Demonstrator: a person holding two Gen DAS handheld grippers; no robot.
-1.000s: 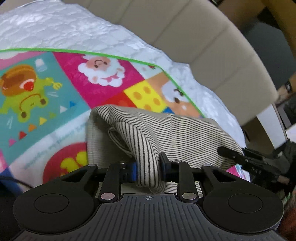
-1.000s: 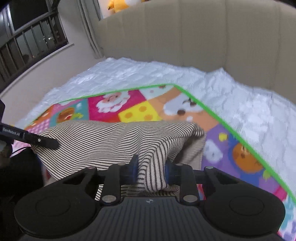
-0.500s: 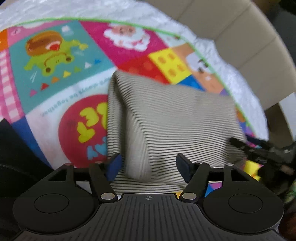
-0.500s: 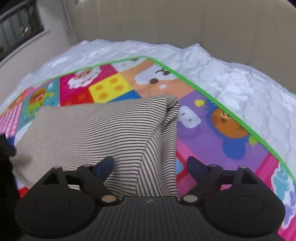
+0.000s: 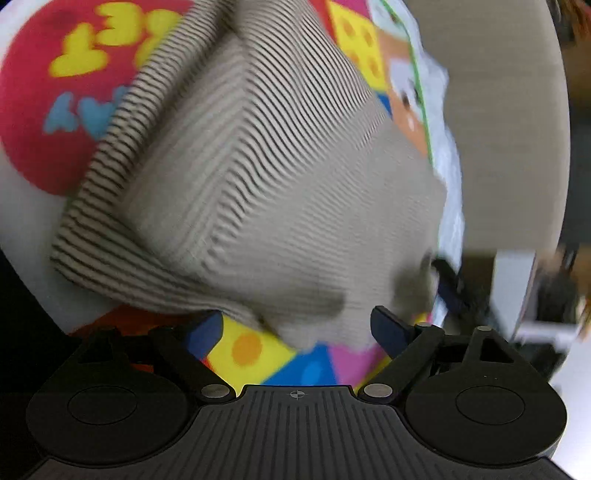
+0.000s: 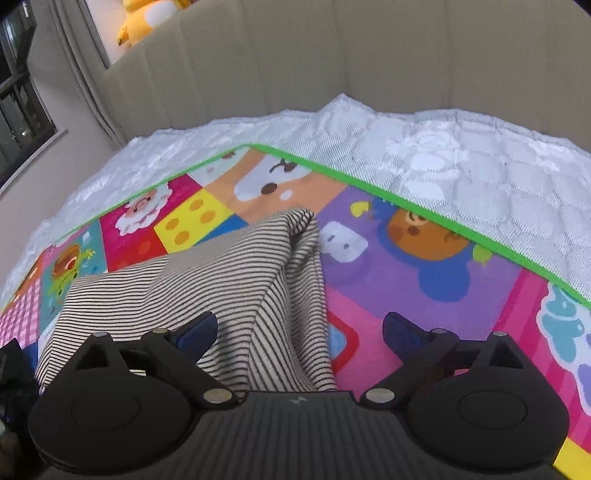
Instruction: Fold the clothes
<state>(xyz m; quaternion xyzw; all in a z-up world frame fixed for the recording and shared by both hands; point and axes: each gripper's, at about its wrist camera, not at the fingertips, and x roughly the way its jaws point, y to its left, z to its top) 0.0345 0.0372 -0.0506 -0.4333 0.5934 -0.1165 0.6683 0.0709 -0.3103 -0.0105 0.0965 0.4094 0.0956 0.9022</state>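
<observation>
A striped beige and black garment (image 5: 266, 177) lies folded on a colourful cartoon play mat (image 5: 74, 55). My left gripper (image 5: 297, 326) is open, its jaws wide apart just at the garment's near edge, holding nothing. The garment also shows in the right wrist view (image 6: 236, 288), on the mat (image 6: 424, 302). My right gripper (image 6: 299, 330) is open over the garment's near right corner, empty. The left wrist view is blurred by motion.
The mat lies on a white quilted bedcover (image 6: 461, 162) with a beige padded headboard (image 6: 332, 66) behind. A yellow plush toy (image 6: 147, 18) sits above the headboard at the left. The other gripper's dark finger (image 5: 447, 280) shows at the garment's right edge.
Both grippers were shut on the striped garment a second ago. They opened and let it go onto the mat. Both have since pulled back toward me, the left one tilting downward.
</observation>
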